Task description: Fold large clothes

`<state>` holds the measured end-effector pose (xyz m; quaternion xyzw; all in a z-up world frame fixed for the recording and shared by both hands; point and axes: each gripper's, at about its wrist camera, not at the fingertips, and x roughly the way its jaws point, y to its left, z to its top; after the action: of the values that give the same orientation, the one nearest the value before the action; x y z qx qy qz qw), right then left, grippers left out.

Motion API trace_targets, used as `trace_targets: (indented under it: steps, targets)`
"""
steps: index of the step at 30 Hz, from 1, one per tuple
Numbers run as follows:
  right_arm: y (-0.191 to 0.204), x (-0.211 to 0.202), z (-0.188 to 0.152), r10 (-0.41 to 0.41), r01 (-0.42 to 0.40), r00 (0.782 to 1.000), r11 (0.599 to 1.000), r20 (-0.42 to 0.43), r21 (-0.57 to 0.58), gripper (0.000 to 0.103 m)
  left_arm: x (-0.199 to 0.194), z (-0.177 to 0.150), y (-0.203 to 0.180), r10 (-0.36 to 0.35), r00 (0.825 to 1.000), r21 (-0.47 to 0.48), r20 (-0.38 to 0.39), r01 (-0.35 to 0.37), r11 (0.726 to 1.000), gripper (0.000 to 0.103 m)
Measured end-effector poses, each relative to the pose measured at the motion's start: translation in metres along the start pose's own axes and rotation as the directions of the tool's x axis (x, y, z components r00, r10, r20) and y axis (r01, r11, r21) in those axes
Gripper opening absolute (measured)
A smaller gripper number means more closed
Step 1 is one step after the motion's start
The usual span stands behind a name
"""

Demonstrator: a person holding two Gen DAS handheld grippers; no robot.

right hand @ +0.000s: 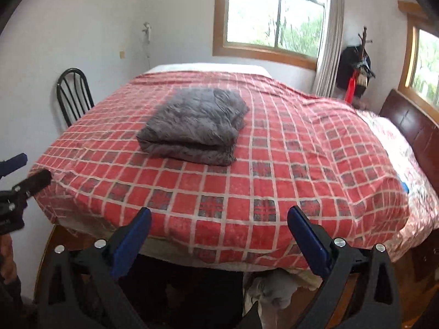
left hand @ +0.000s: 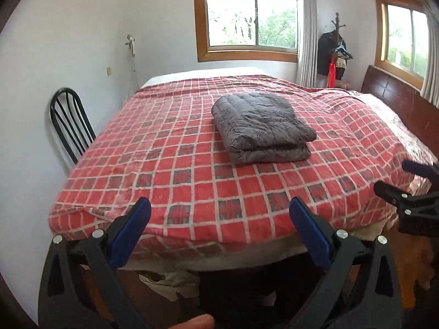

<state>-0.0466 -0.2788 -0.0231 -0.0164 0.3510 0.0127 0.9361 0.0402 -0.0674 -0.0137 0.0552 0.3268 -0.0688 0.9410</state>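
Garment (left hand: pixel 262 127), grey and quilted, lies folded into a thick rectangular bundle on the bed (left hand: pixel 175 164), roughly at the middle of the red checked cover, with its stacked fold edges facing my cameras. I hold both grippers off the near edge of the bed, well apart from the garment. My left gripper (left hand: pixel 219 213) has its blue-padded jaws spread wide with nothing between them but the view of the cover; my right gripper (right hand: pixel 219 222) stands just as wide, also empty. In the left view I see the right gripper's jaws at the bed's near right corner; in the right view the left gripper shows at the bed's near left corner. A black chair (left hand: pixel 71 124) stands at the bed's left side against the wall. Beyond the bed's far end there is a window (left hand: pixel 248 17), and a coat rack (left hand: pixel 336 52) with dark clothes stands off the bed's far right corner, beside the dark wooden headboard (left hand: pixel 395 96).
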Motion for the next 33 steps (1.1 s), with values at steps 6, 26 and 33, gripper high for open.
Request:
trace_targets:
  steps: [6, 26, 33]
  targets:
    - [0.019, -0.008, -0.001, 0.033, -0.033, 0.999, 0.999, 0.018, -0.037, 0.099, -0.026, -0.001, 0.014, -0.019, 0.999, -0.084, 0.036, 0.022, 0.996, 0.100]
    - [0.026, -0.011, -0.005, 0.052, -0.051, 0.998, 0.998, 0.030, -0.041, 0.099, -0.031, -0.003, 0.015, -0.009, 0.999, -0.100, 0.053, 0.015, 0.995, 0.100]
    - [0.023, -0.009, -0.003, 0.043, -0.041, 0.998, 0.999, 0.035, -0.035, 0.099, -0.029, 0.000, 0.015, 0.014, 0.999, -0.098, 0.048, -0.009, 0.995, 0.100]
